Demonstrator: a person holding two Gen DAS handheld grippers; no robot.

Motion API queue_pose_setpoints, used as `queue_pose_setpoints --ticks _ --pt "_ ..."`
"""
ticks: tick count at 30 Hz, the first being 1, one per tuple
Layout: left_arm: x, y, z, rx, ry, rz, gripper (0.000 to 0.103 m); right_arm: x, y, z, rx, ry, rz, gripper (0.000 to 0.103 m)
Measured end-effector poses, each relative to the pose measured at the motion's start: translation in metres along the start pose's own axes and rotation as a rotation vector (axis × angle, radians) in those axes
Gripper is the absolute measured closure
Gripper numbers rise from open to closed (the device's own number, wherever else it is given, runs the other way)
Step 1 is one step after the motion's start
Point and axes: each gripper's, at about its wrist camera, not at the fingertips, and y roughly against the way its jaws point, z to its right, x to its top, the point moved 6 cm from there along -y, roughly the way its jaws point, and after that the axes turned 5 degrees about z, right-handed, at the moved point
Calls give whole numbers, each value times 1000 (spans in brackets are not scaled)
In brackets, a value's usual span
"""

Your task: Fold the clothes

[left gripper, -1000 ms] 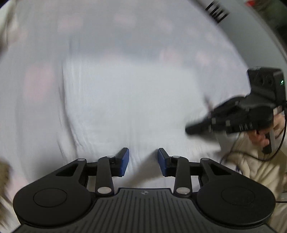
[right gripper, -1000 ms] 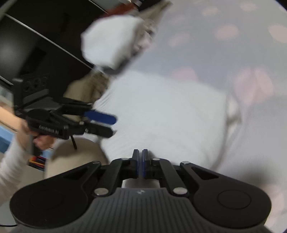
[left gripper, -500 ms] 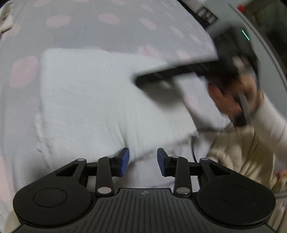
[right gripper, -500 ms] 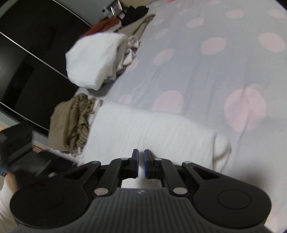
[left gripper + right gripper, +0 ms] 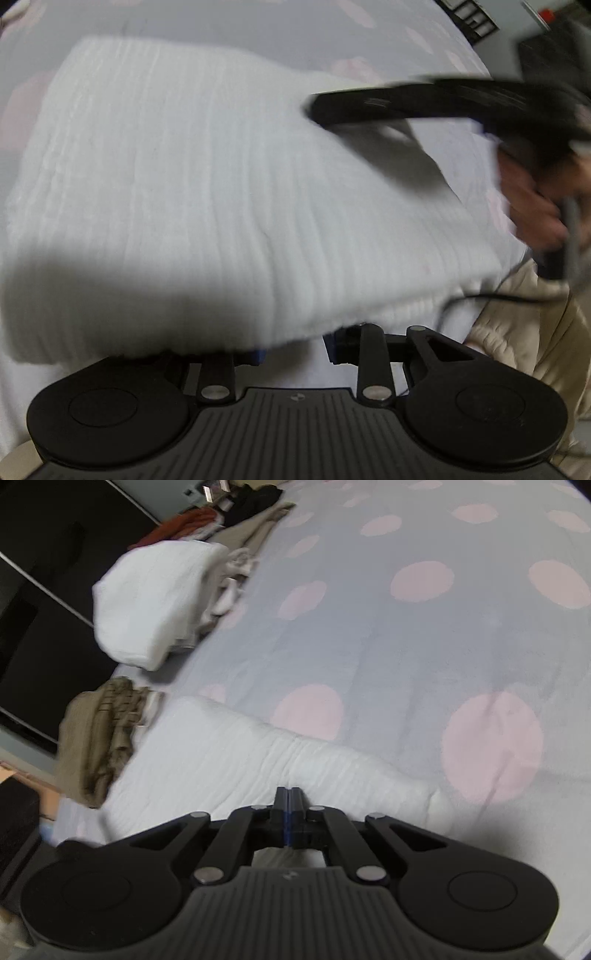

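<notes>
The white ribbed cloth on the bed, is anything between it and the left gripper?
Nothing visible is. The left gripper is already at the near edge of the white ribbed cloth, which lies over its fingertips and hides them. The right gripper hovers blurred above the cloth's far side, well away from that edge.

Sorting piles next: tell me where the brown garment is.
In the right wrist view, the brown garment lies crumpled at the left, against the white ribbed garment's left end, below the white bundle.
</notes>
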Motion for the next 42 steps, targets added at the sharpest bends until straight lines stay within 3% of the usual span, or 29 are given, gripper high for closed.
queue_pose_setpoints --ticks 4,9,13,18,25,29,30,34,37,42 --pt "11 -2 -5 -6 17 11 81 -19 15 -16 173 22 -100 93" --pt "22 -2 0 4 6 58 83 -37 27 -20 246 60 -195 94" --pt "25 -12 -12 -5 70 21 83 -35 37 -20 289 78 -223 94" --pt "13 -23 -7 13 58 -4 86 -50 30 -17 218 122 -252 103" --pt "12 -23 12 27 28 2 87 -68 17 -11 87 159 -254 103" --pt "3 11 28 12 -19 44 84 -50 41 -6 60 105 -130 102" --pt "1 24 31 12 -37 59 82 -45 48 -5 54 89 -95 97" --pt "15 71 44 56 -57 201 80 -25 73 -2 23 46 37 93" --pt "25 79 49 102 -98 251 76 -26 67 -15 2 54 40 93" --pt "22 27 36 168 -86 126 77 -49 41 -27 -29 69 -51 93"
